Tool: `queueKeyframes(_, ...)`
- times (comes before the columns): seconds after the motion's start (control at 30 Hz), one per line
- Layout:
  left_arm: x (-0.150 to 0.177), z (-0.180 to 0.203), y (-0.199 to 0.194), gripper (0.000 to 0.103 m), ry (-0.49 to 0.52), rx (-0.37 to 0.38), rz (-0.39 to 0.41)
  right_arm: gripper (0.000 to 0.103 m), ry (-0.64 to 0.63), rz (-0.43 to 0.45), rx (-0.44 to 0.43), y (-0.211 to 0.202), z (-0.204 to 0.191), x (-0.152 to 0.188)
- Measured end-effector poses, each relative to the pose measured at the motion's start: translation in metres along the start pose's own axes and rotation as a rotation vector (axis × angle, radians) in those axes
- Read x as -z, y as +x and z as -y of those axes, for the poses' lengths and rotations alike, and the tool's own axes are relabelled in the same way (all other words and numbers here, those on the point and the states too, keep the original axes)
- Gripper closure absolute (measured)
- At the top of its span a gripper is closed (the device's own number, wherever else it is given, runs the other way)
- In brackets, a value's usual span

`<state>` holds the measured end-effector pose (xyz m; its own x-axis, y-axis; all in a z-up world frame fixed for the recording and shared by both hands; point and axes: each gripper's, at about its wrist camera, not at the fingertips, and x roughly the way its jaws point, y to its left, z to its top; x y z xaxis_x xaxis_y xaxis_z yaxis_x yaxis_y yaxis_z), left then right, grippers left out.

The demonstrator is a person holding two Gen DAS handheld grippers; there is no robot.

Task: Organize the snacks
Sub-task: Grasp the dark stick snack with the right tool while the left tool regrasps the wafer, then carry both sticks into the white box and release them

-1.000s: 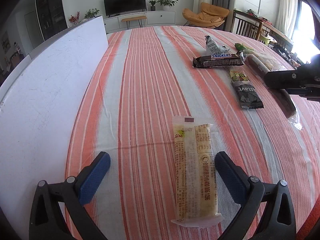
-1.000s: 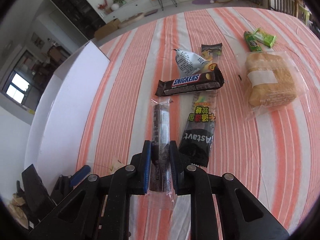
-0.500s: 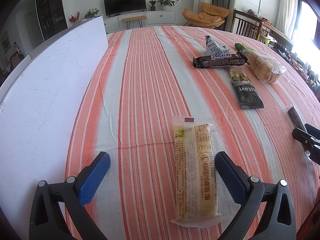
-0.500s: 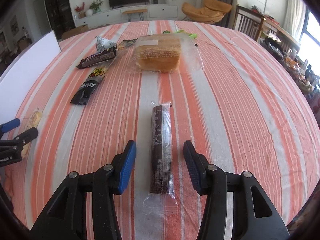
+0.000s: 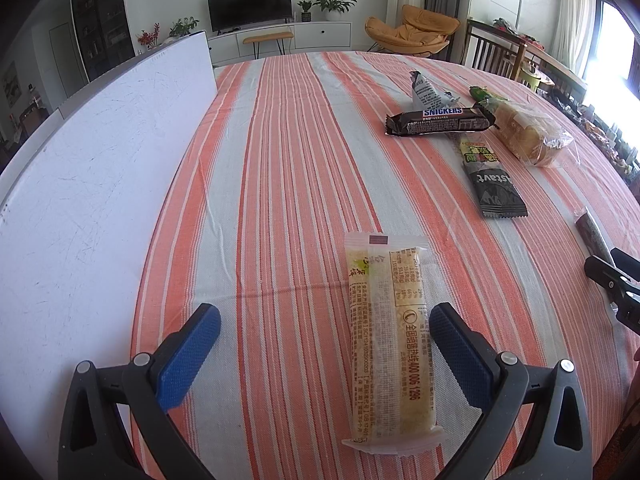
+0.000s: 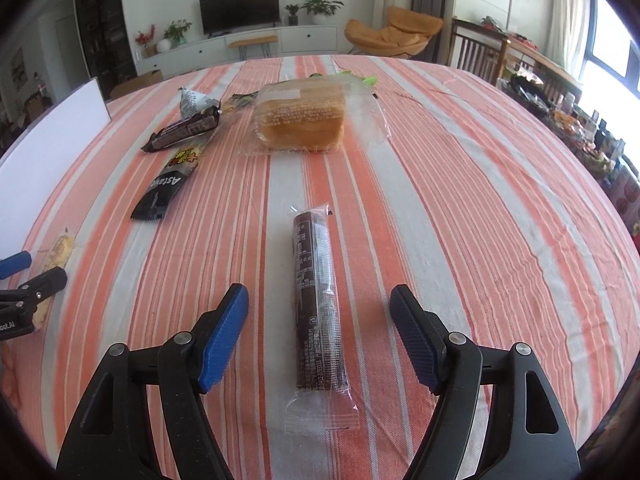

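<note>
Right gripper (image 6: 319, 322) stood wide open, holding nothing; dark chocolate roll (image 6: 317, 300) lay flat on striped tablecloth (image 6: 460, 200) between its fingers, untouched. Left gripper (image 5: 324, 338) likewise spread wide, empty, yellow wafer pack (image 5: 388, 340) lying between the pads. Beyond: Snickers bar (image 5: 438, 121), bagged bread (image 6: 302, 120), white board (image 5: 88, 184) at left.

Striped tablecloth (image 6: 460, 184) under scattered snack packets (image 6: 316, 304), white board (image 5: 92, 184)

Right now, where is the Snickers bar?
In the left wrist view the Snickers bar lies far right on the striped cloth, between the grey pouch and the black Astavt packet.
</note>
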<state>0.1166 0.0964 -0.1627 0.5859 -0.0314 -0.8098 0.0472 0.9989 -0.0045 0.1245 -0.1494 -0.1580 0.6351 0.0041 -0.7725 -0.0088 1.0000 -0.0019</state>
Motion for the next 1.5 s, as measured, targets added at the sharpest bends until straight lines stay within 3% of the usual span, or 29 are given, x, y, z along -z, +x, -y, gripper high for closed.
queueKeyframes(0.2,-0.001,0.0,0.0,0.0,0.003,0.008,-0.018,0.024,-0.006,-0.017,-0.005,0.0,0.001,0.001)
queueKeyframes(0.33,-0.004,0.007,-0.001,0.002,0.052,0.04,-0.116,0.026,-0.001,-0.181,-0.027,0.004,0.002,-0.015)
queueKeyframes(0.4,-0.004,0.009,-0.006,0.015,0.061,0.049,-0.105,0.056,-0.031,-0.21,-0.033,0.003,0.001,-0.022)
queueKeyframes(0.43,-0.004,0.01,-0.011,0.043,0.07,0.054,-0.088,0.083,-0.031,-0.225,-0.041,0.003,0.004,-0.025)
queueKeyframes(0.47,-0.005,0.009,-0.015,0.075,0.072,0.061,-0.086,0.084,0.011,-0.249,-0.078,0.003,0.011,-0.027)
queueKeyframes(0.5,-0.005,0.008,-0.017,0.075,0.061,0.068,-0.101,0.084,0.071,-0.264,-0.128,0.003,0.02,-0.026)
queueKeyframes(0.7,0.005,-0.015,-0.06,0.075,-0.108,0.308,-0.074,0.084,0.419,-0.298,-0.427,-0.013,0.067,-0.005)
queueKeyframes(0.83,0.003,-0.027,-0.107,0.075,-0.196,0.494,-0.062,0.084,0.42,-0.333,-0.488,-0.027,0.046,-0.002)
queueKeyframes(0.93,-0.003,-0.048,-0.154,0.075,-0.22,0.534,0.017,0.084,0.328,-0.319,-0.578,-0.049,-0.005,-0.022)
queueKeyframes(1.0,-0.007,-0.073,-0.181,0.075,-0.234,0.497,0.073,0.084,0.241,-0.294,-0.649,-0.069,-0.049,-0.041)
queueKeyframes(1.07,-0.008,-0.108,-0.2,0.075,-0.271,0.413,0.118,0.084,0.138,-0.267,-0.731,-0.093,-0.104,-0.061)
queueKeyframes(1.13,-0.005,-0.148,-0.209,0.075,-0.321,0.293,0.15,0.084,0.04,-0.246,-0.794,-0.114,-0.158,-0.077)
queueKeyframes(1.3,0.015,-0.23,-0.198,0.074,-0.438,-0.002,0.13,0.084,-0.169,-0.212,-0.877,-0.145,-0.275,-0.093)
queueKeyframes(1.33,0.02,-0.239,-0.192,0.06,-0.45,-0.048,0.116,0.081,-0.204,-0.197,-0.882,-0.148,-0.292,-0.093)
queueKeyframes(1.37,0.024,-0.248,-0.188,0.033,-0.469,-0.084,0.106,0.076,-0.231,-0.185,-0.876,-0.148,-0.306,-0.093)
queueKeyframes(1.4,0.03,-0.254,-0.183,0.02,-0.498,-0.12,0.104,0.069,-0.252,-0.18,-0.871,-0.147,-0.317,-0.093)
queueKeyframes(1.43,0.036,-0.258,-0.182,0.012,-0.528,-0.148,0.119,0.047,-0.262,-0.169,-0.862,-0.146,-0.323,-0.094)
queueKeyframes(1.47,0.042,-0.259,-0.182,0.011,-0.551,-0.16,0.139,0.037,-0.265,-0.147,-0.849,-0.146,-0.323,-0.093)
queueKeyframes(1.5,0.046,-0.258,-0.182,0.01,-0.562,-0.155,0.15,0.037,-0.267,-0.113,-0.827,-0.145,-0.317,-0.092)
